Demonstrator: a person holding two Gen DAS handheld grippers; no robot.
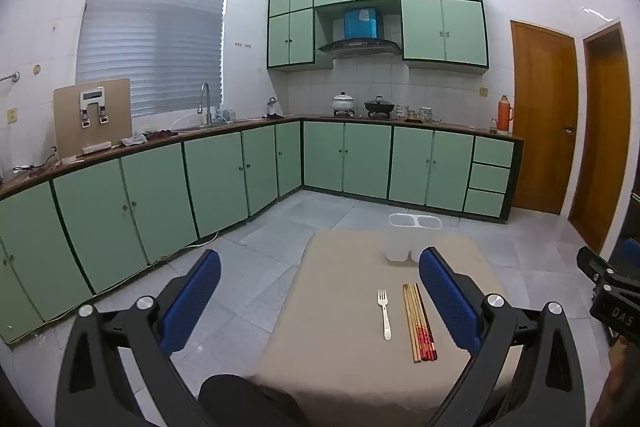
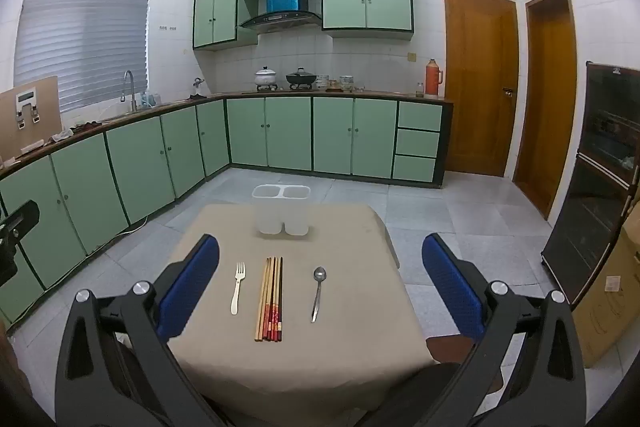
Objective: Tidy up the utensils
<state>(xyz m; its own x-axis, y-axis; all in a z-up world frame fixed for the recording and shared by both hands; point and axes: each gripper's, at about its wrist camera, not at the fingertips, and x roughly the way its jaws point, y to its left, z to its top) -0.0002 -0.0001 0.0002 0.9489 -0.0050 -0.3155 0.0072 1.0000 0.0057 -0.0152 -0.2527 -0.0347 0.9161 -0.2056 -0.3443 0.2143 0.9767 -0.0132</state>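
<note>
A small table with a beige cloth [image 2: 344, 327] holds a white fork [image 2: 237, 287], a bundle of chopsticks [image 2: 271, 301] and a metal spoon [image 2: 318, 291], side by side. A white two-compartment utensil holder [image 2: 281, 209] stands at the table's far edge. The fork [image 1: 384, 313], chopsticks [image 1: 419, 323] and holder [image 1: 400, 253] also show in the left wrist view; the spoon is hidden there. My left gripper [image 1: 320, 301] is open and empty, above the table's left side. My right gripper [image 2: 320, 285] is open and empty, above the utensils.
Green floor cabinets [image 2: 288, 135] run along the left and far walls. Two wooden doors [image 2: 480, 79] are at the right. A dark glass cabinet [image 2: 600, 179] and a cardboard box [image 2: 612, 291] stand right of the table. Grey tiled floor [image 2: 460, 219] surrounds the table.
</note>
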